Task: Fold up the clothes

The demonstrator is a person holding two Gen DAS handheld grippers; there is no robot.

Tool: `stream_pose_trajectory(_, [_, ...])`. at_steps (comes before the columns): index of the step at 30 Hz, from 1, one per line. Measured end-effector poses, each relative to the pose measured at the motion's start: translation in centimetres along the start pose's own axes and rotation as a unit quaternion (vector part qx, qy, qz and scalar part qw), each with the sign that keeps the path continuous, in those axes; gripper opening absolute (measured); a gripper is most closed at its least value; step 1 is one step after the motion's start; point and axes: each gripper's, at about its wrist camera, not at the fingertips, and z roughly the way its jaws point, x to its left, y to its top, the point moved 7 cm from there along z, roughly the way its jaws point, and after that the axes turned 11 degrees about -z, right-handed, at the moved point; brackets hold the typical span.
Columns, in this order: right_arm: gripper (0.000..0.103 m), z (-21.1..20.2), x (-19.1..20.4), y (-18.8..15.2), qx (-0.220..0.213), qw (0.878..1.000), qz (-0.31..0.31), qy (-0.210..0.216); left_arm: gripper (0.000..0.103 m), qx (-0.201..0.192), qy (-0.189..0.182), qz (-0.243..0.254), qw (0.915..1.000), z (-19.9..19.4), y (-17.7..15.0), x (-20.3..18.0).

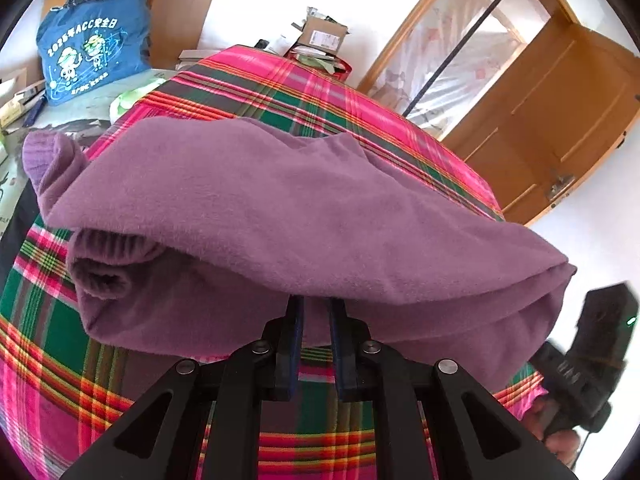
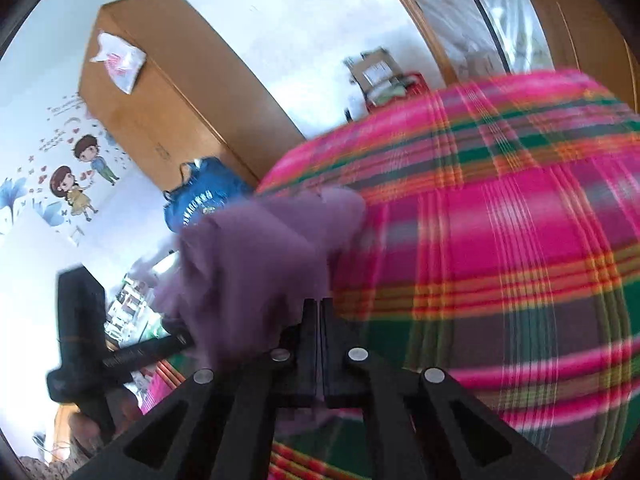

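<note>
left wrist view: blue tote bag (image 1: 94,46) far left on a cluttered side surface. purple fleece garment (image 1: 280,216) lies bunched across the pink-green plaid cloth (image 1: 48,320), one ribbed cuff (image 1: 40,152) sticking out at left. left gripper (image 1: 318,320) narrow, a fold of the garment's near edge pinched between its pads. cardboard box (image 1: 322,36) behind; wooden door (image 1: 560,112) at right.

right wrist view, blurred: cartoon wall sticker (image 2: 76,172) at left, wooden wardrobe (image 2: 172,92) beyond. right gripper (image 2: 320,312) has its jaws together, garment edge draped just left of them; a grip cannot be confirmed.
</note>
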Motion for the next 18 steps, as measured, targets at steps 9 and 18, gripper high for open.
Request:
stream_pose_trajectory(9, [0.047,4.3,1.2,-1.8,0.046,0.998,-0.012,0.039,0.013,0.003,0.016,-0.001,0.9999,0.5,0.3,0.5])
stream_pose_trajectory(18, [0.065,6.6,2.5,-1.0,0.057,0.997,-0.033,0.042,0.016,0.024,0.022,0.001,0.9995,1.8,-0.3,0.6])
